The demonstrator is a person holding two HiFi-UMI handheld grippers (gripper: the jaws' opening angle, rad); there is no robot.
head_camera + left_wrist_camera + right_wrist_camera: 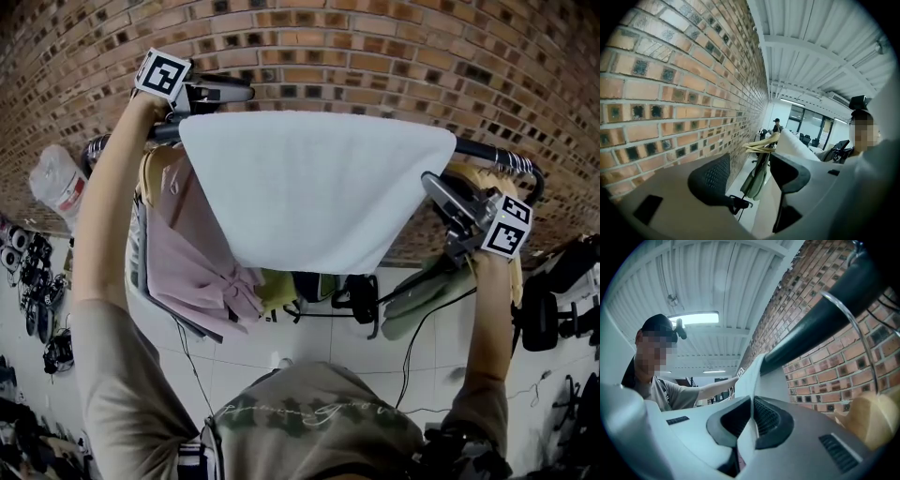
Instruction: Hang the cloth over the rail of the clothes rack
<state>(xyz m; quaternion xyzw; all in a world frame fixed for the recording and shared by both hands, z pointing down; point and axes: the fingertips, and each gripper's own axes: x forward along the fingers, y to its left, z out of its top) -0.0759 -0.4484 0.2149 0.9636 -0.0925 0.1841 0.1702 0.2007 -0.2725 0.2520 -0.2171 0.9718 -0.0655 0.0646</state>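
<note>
A white cloth (314,192) lies draped over the black rail (497,153) of the clothes rack, hanging down toward me in a broad sheet. My left gripper (239,92) is up at the cloth's top left corner by the rail. In the left gripper view its jaws (750,168) stand wide open with nothing between them, and the cloth (794,143) runs just right of the right jaw. My right gripper (433,187) is shut on the cloth's right edge, just below the rail. In the right gripper view the pads (751,416) pinch the white fabric (752,380) under the rail (820,319).
A brick wall (375,56) stands close behind the rack. A pink garment (192,262) and a green one (422,295) hang below the cloth. A wooden hanger (869,418) with a wire hook (853,329) sits on the rail beside my right gripper. Black gear lies on the floor at left (37,281).
</note>
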